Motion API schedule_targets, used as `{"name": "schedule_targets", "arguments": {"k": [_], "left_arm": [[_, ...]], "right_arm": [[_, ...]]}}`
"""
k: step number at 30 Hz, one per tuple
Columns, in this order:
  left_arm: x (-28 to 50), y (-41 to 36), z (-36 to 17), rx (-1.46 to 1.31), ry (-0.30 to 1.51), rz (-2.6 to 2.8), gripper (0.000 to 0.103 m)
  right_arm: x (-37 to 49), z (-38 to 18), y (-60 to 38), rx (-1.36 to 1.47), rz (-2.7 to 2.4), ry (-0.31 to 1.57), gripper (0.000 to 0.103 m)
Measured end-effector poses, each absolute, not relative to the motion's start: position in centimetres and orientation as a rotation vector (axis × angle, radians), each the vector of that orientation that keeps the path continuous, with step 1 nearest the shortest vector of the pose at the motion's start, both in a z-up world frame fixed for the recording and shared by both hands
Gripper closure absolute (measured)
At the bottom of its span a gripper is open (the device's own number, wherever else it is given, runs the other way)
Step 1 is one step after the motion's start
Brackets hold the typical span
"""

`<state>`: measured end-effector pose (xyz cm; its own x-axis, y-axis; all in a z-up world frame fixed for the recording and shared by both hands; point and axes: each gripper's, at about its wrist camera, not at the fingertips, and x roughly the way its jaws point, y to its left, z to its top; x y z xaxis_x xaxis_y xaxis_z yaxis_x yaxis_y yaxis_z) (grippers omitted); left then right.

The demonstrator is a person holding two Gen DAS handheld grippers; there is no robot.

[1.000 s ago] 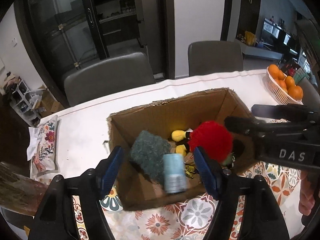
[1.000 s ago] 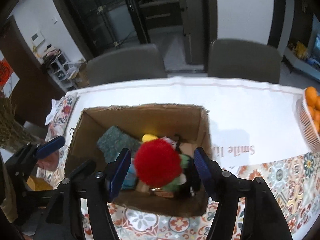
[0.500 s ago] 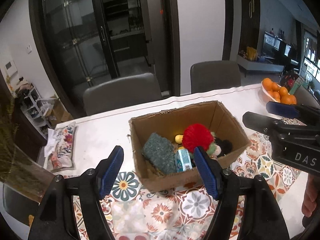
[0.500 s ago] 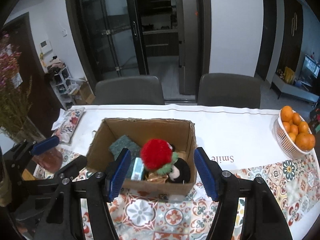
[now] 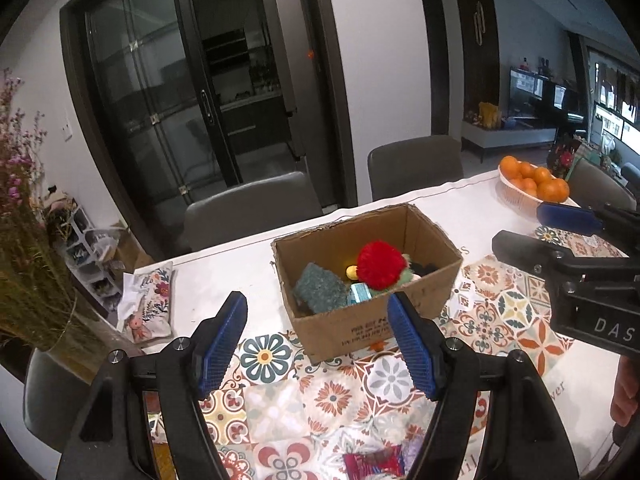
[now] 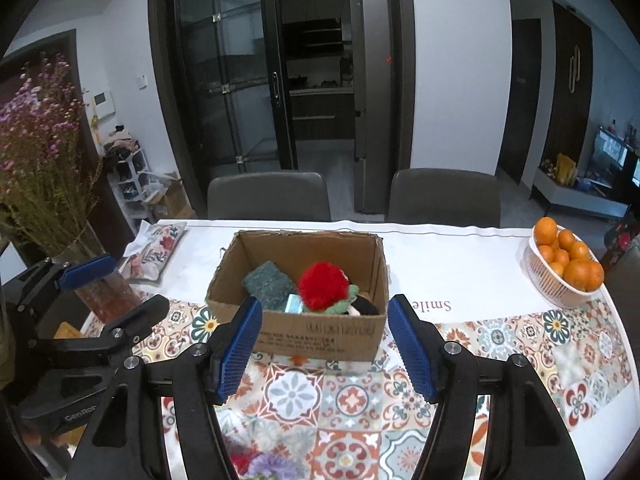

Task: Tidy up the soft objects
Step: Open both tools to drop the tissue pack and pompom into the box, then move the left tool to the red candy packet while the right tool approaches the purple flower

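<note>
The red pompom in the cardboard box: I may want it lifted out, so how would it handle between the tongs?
The red pompom looks fluffy, so it would probably squash rather than resist. It seems light for its bulk, since it sits high on the other items in the cardboard box. Being round, it might roll if set on the patterned cloth.

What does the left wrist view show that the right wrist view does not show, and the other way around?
Only the left wrist view shows the yellow toy part inside the cardboard box and a red wrapper at the bottom edge. Only the right wrist view shows purple fluff near the bottom edge. Both show the box, the red pompom, the teal sponge and the basket of oranges.
</note>
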<state>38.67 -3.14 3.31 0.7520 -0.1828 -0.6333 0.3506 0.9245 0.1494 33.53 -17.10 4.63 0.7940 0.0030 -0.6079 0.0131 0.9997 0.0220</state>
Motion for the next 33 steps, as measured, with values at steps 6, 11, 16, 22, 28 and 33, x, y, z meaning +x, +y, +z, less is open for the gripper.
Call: {"name": "schedule_targets", "arguments": {"k": [6,11,16,22,28,33], "left_arm": [[35.5,-2.3,3.7,0.266,0.632,-0.304,0.026],[32.8,-1.9,3.1,0.335,0.605,-0.327,0.023],[30.1,-1.8,1.3,0.46,0.59,-0.358,0.021],[28.2,-1.2,-0.8,0.501,0.632,-0.41,0.021],[27.0,-0.8,-3.1,0.572,0.674,-0.477,0.021],[26.5,-0.8,-5.1,0.642,0.689,-0.531,0.021]], "right_arm": [[29.7,4.4,-16.4,0.05,-0.027,0.617,0.036],[26.6,3.2,-16.3,0.113,-0.055,0.619,0.036],[24.1,1.3,-16.0,0.137,-0.074,0.661,0.036],[22.3,-1.3,-15.0,0.174,-0.066,0.737,0.036],[21.1,-4.1,-14.0,0.207,-0.077,0.788,0.036],[20.6,-6.8,-13.7,0.244,-0.087,0.833,0.036]]}}
